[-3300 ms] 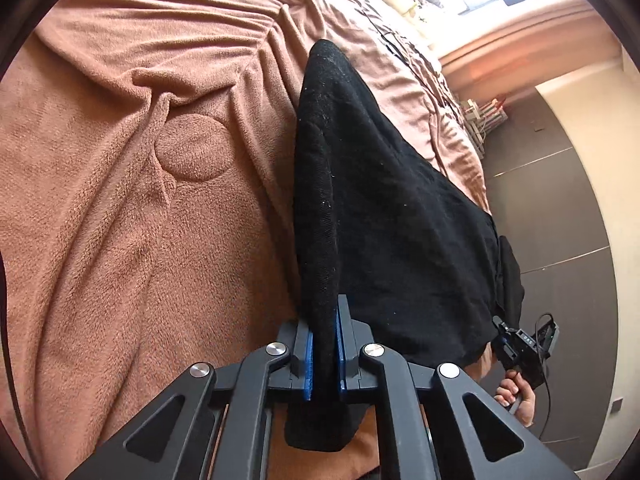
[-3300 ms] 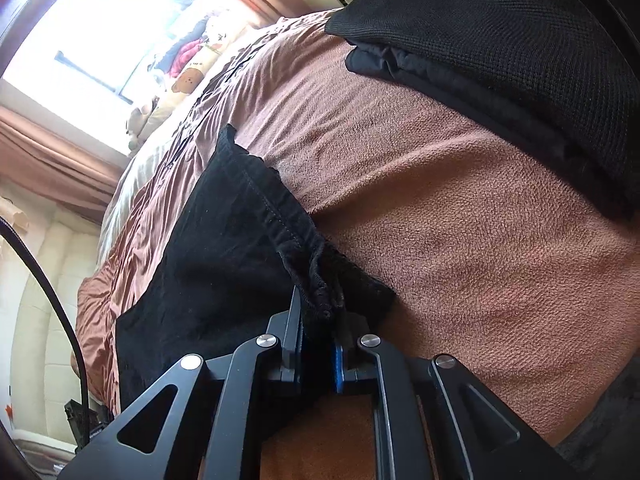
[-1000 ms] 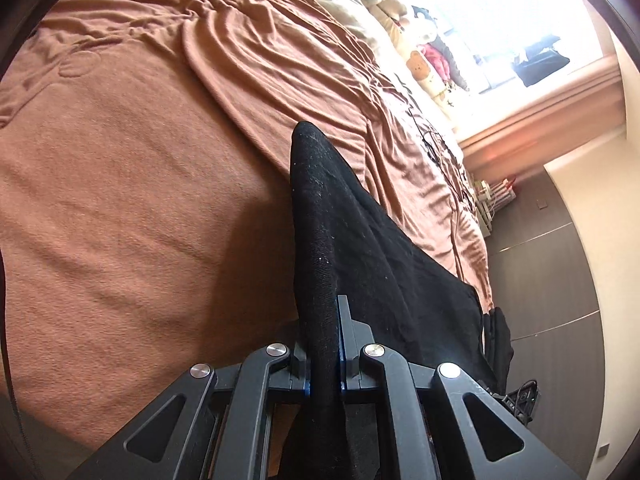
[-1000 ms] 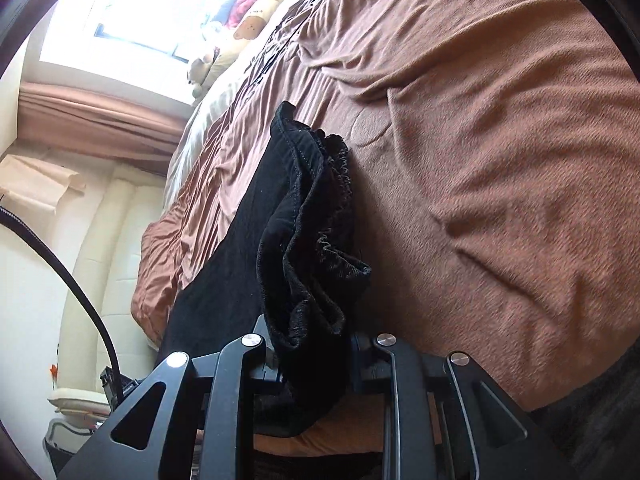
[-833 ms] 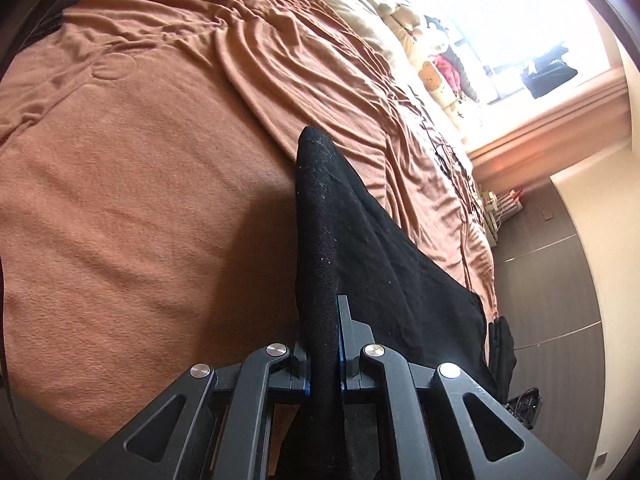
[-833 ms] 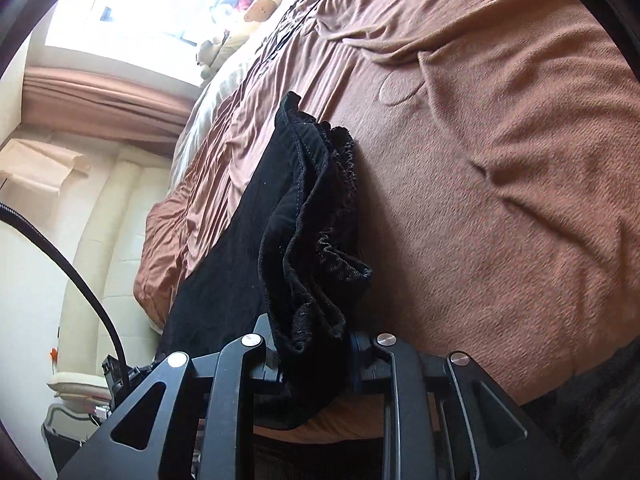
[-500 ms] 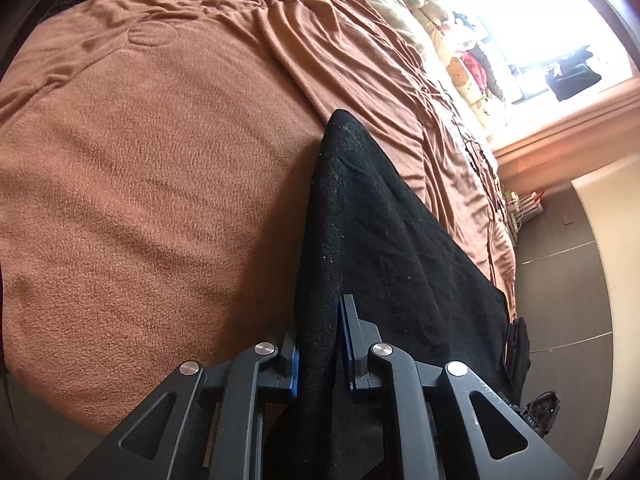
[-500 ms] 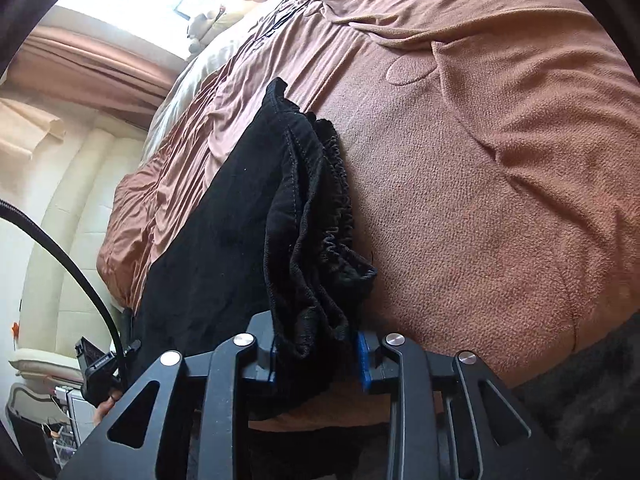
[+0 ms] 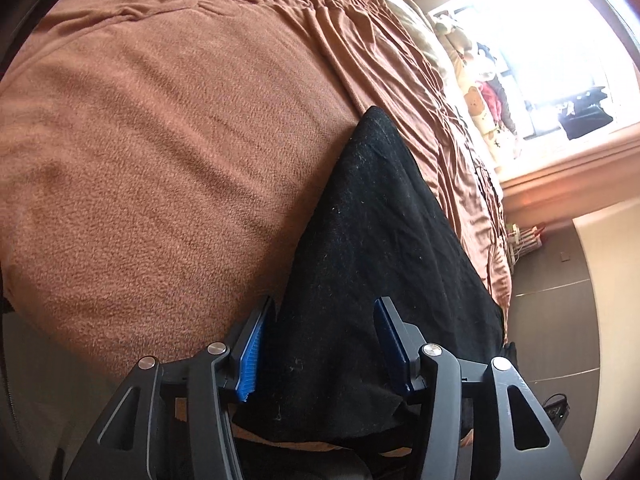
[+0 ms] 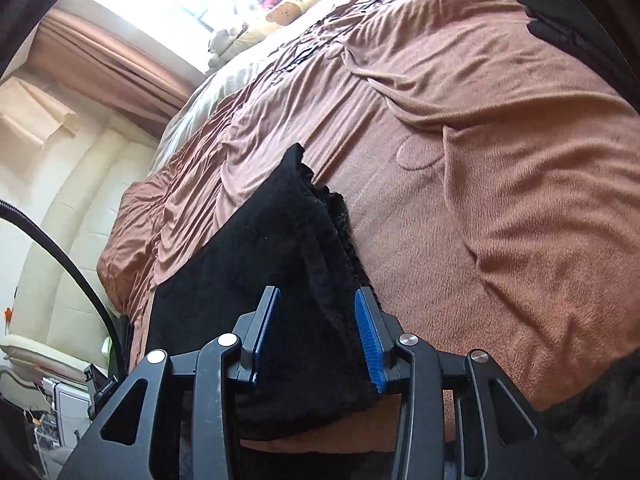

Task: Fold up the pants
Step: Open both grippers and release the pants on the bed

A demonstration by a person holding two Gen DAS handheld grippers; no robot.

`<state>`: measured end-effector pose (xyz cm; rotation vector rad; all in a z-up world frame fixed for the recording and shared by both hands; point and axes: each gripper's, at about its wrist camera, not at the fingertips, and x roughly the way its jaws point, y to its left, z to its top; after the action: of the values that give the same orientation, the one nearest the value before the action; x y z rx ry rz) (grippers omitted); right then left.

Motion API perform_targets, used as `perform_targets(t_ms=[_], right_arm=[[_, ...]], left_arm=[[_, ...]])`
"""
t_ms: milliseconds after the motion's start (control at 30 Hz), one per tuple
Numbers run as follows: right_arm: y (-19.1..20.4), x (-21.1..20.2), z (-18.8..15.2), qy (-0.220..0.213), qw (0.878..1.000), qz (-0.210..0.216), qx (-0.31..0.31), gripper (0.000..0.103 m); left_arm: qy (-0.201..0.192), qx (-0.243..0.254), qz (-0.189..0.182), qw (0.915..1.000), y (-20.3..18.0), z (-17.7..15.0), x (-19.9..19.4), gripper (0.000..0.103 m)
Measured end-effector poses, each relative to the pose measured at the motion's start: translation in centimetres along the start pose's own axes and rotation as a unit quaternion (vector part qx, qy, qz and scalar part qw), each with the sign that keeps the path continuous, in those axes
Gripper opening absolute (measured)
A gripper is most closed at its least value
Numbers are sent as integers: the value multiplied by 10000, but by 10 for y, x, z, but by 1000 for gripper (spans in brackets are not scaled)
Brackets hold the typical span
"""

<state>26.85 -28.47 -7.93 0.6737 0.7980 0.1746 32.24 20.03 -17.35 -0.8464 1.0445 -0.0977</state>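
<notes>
Black pants (image 9: 384, 248) lie folded flat on the brown bed blanket (image 9: 160, 140). In the left wrist view my left gripper (image 9: 324, 320) is open, its blue pads on either side of the near edge of the pants, not clamping. In the right wrist view the pants (image 10: 280, 264) show their gathered waistband (image 10: 340, 224) on the right side. My right gripper (image 10: 316, 308) is open too, jaws spread around the near edge of the cloth.
The blanket (image 10: 500, 160) covers the whole bed. Other dark clothes (image 10: 560, 20) lie at the far right of the bed. Stuffed toys (image 9: 476, 92) and a bright window are at the head end. A black cable (image 10: 72, 272) hangs at left.
Both grippers, shut on the pants a second ago, have opened and let the cloth go. The pants now rest flat on the blanket.
</notes>
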Motion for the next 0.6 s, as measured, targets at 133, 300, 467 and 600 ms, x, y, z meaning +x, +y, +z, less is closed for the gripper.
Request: perform_targets(t_ms=[133, 300, 467, 600], right_arm=[[26, 13, -6, 106, 9991, 104, -408, 37], [46, 36, -21, 273, 9970, -6, -730, 37], [57, 51, -14, 335, 9939, -546, -902, 37], [63, 63, 1, 387, 9876, -1063, -1091, 37]], left_arm=[[-46, -237, -90, 9997, 11, -9, -3, 54], [-129, -446, -338, 9983, 22, -21, -11, 54], [-163, -431, -417, 9981, 24, -28, -14, 54], [-179, -458, -470, 9977, 24, -32, -15, 54]])
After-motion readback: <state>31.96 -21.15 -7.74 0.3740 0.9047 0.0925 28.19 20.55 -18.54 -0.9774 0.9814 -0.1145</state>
